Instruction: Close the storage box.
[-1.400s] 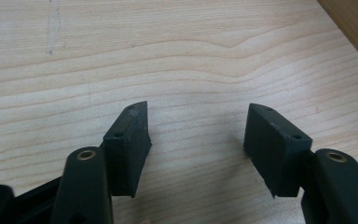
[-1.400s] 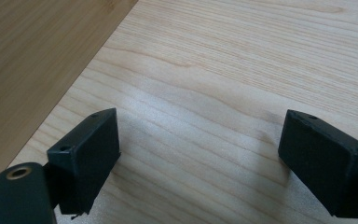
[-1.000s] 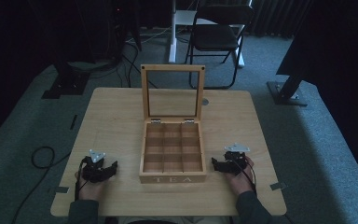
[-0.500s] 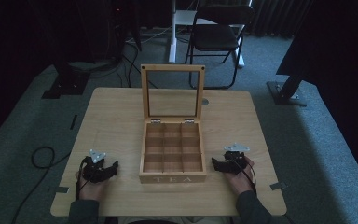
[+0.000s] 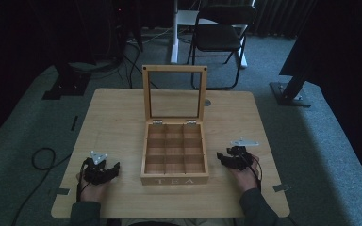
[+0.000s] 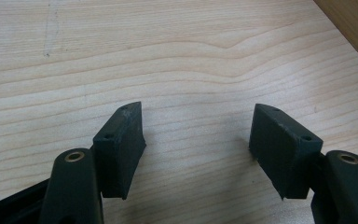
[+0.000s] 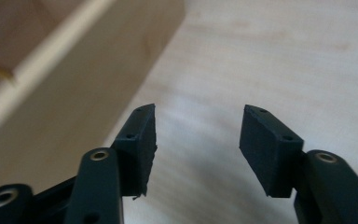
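Centrally, tea box (image 5: pixel 175 178) lid-up, 9 compartments bare; left tongs (image 5: pixel 114 168) wide, right tongs (image 5: pixel 220 157) narrowing, nothing between.

Right tool (image 5: pixel 222 157) higher above the table (image 5: pixel 122 108), jaws narrower.

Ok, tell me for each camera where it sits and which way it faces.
High view: above the person's side, looking forward and down on the table and open tea box; both forearms, left gripper and right gripper show.
Left gripper view: rides the left gripper, looking down at bare tabletop; its jaws stand apart, empty.
Right gripper view: rides the right gripper; empty jaws have just been closing.
Shared: the tea box's side wall appears in high and right gripper views.
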The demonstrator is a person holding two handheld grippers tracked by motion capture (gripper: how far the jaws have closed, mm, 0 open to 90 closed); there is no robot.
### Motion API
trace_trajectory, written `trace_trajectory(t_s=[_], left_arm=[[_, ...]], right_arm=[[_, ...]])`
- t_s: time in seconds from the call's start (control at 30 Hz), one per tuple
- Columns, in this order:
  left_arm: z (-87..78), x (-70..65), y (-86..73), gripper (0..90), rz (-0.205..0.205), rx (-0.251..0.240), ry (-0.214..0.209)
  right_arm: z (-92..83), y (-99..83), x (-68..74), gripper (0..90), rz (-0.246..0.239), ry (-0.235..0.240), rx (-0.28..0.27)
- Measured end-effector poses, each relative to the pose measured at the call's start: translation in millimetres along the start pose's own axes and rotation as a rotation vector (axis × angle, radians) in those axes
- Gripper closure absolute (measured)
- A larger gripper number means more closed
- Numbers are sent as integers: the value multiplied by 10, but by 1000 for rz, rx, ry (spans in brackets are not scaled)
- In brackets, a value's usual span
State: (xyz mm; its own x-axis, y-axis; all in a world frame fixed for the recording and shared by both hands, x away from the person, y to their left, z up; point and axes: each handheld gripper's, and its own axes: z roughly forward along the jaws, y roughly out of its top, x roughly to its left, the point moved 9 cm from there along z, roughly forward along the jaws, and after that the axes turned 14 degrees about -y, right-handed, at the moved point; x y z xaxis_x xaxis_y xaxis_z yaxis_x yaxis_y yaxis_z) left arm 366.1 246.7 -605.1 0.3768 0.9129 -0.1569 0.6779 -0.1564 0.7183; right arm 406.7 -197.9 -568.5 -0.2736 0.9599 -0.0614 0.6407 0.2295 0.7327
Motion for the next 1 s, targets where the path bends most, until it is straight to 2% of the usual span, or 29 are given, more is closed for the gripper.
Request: trace_trajectory(t_s=[0.23, 0.43, 0.7, 0.83, 1.0], left_arm=[[3, -3, 1, 347, 1, 2, 2], [4, -4, 2, 347, 0, 2, 2], [3, -4, 1, 347, -1, 3, 3], [4, -5, 1, 347, -2, 3, 4], [2, -7, 0, 347, -2, 4, 5]], right_arm=[[-66, 315, 45, 482, -27, 7, -64], [-17, 453, 91, 507, -55, 18, -59], [12, 673, 108, 533, -30, 26, -82], [18, 776, 127, 534, -39, 16, -97], [35, 871, 132, 542, -75, 4, -111]])
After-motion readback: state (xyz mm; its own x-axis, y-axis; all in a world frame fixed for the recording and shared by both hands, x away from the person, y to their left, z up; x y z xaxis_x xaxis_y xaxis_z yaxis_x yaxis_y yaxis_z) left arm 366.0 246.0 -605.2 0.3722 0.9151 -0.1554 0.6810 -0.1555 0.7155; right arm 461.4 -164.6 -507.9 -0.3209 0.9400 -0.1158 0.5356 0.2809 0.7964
